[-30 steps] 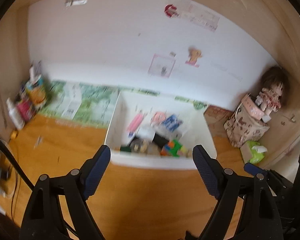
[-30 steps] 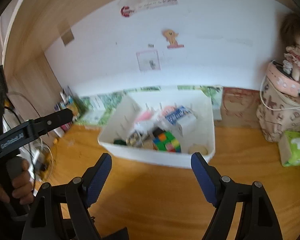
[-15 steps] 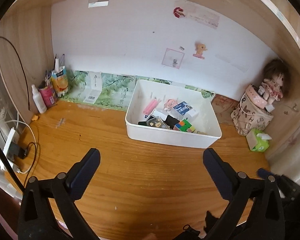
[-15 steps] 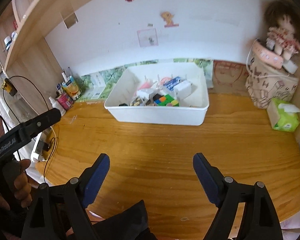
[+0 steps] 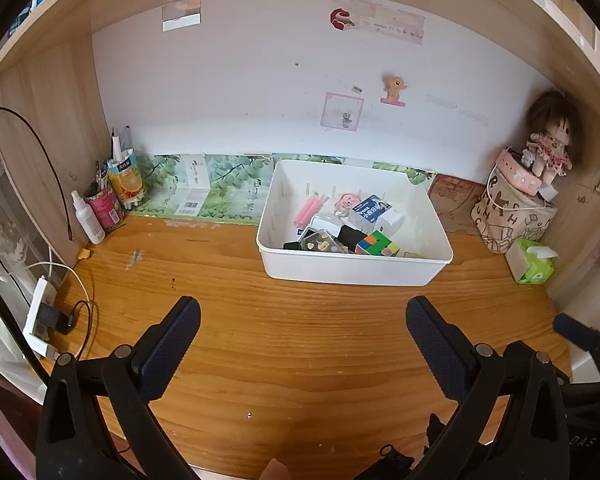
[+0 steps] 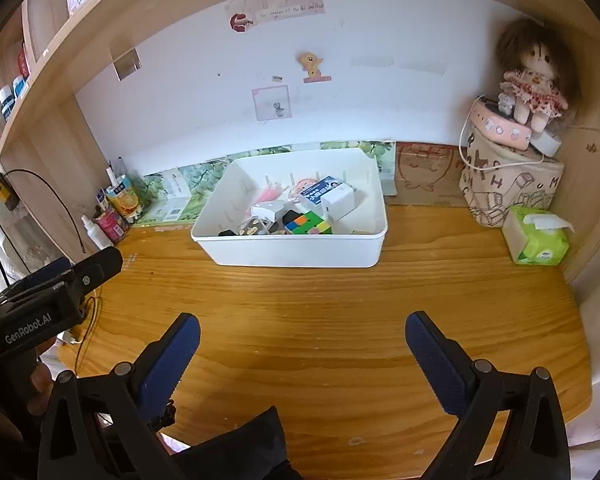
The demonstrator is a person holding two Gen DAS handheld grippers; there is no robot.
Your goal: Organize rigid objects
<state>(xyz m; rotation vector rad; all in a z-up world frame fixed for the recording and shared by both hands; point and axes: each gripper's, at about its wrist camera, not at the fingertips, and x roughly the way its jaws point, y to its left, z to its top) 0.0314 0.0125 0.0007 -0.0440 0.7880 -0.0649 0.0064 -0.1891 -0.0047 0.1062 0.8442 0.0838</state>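
A white plastic bin (image 5: 352, 274) stands at the back middle of the wooden desk; it also shows in the right wrist view (image 6: 296, 252). It holds a colourful puzzle cube (image 5: 377, 243), a blue-and-white carton (image 5: 367, 208), a white charger block (image 6: 338, 202), pink sticks (image 5: 309, 211) and other small items. My left gripper (image 5: 302, 320) is open and empty, well in front of the bin above bare desk. My right gripper (image 6: 302, 332) is open and empty, also in front of the bin. The left gripper's body (image 6: 56, 292) shows at the left of the right wrist view.
Pen cups and a spray bottle (image 5: 108, 196) stand at the back left. A power strip with cables (image 5: 40, 312) lies at the left edge. A patterned bag with a doll (image 6: 516, 148) and a green tissue pack (image 6: 538, 236) stand at the right.
Both grippers have pulled back and away from the bin, which now sits farther off. Both stay open and empty.
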